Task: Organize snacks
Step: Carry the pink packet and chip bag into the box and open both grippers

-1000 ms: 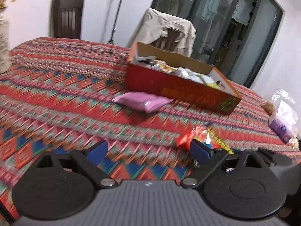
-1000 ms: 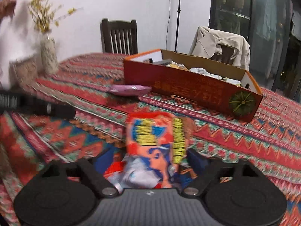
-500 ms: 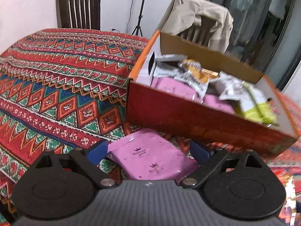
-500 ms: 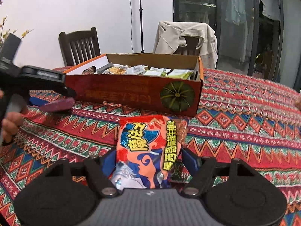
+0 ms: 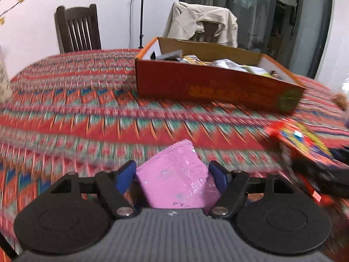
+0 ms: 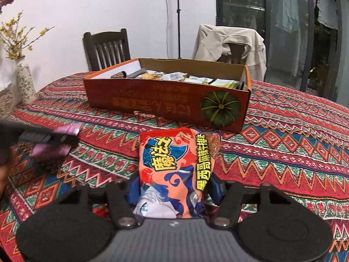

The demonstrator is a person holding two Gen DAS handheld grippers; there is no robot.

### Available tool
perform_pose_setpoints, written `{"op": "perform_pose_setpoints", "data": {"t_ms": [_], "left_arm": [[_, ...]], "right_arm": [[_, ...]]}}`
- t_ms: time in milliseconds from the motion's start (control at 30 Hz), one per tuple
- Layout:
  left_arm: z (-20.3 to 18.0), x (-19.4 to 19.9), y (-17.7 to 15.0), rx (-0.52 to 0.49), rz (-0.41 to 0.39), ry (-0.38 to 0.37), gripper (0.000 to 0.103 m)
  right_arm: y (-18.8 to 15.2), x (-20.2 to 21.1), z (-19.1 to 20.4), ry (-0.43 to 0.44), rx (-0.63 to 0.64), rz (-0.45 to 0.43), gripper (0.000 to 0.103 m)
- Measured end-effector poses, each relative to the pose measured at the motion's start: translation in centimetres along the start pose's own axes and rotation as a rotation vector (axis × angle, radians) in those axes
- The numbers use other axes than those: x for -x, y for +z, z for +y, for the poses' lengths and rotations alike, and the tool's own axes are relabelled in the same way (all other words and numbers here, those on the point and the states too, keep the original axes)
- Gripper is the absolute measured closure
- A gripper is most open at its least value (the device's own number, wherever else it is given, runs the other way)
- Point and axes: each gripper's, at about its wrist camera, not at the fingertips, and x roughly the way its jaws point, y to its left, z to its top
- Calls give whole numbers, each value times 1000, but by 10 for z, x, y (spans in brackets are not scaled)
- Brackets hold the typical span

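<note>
A pink snack packet (image 5: 174, 181) sits between the blue pads of my left gripper (image 5: 172, 170). The jaws are closing, both pads touch its sides, and it hangs clear of the tablecloth. In the right wrist view that blurred left gripper (image 6: 43, 137) carries the pink packet (image 6: 54, 150) at the left. An orange-red snack bag with yellow lettering (image 6: 174, 163) stands between the fingers of my right gripper (image 6: 174, 187). Those jaws are also closing, pressed on its lower sides. The red cardboard box (image 6: 165, 100) with several snacks in it lies beyond both grippers.
A patterned red tablecloth (image 6: 283, 144) covers the round table. A vase of yellow flowers (image 6: 25, 83) stands at the left edge. Behind the table are a dark wooden chair (image 6: 106, 48) and a chair draped with a beige jacket (image 6: 231, 41). A hand (image 6: 3, 174) shows at far left.
My left gripper has drawn back from the box with the pink packet and its fingers have closed onto it. The right fingers have narrowed on the orange-red bag.
</note>
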Motion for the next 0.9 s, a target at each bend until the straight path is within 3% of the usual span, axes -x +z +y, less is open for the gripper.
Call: {"op": "perform_pose_setpoints", "data": {"t_ms": [133,233,467,900], "left_arm": [[4,44,-26,44,-5,-66,28],[5,70,-39,-7,-32,-55,28],[8,106,-58,-32,-62,-75,28],[8,137,-68,-29,-117,-100,28]], "right_arm": [[-3,7,4,35,-26,6,43],[-16,24,17,96,-36,11,43],[-53,79,54,132,-40,20,43],[-66,139,57,59,-49,-39,43]]}}
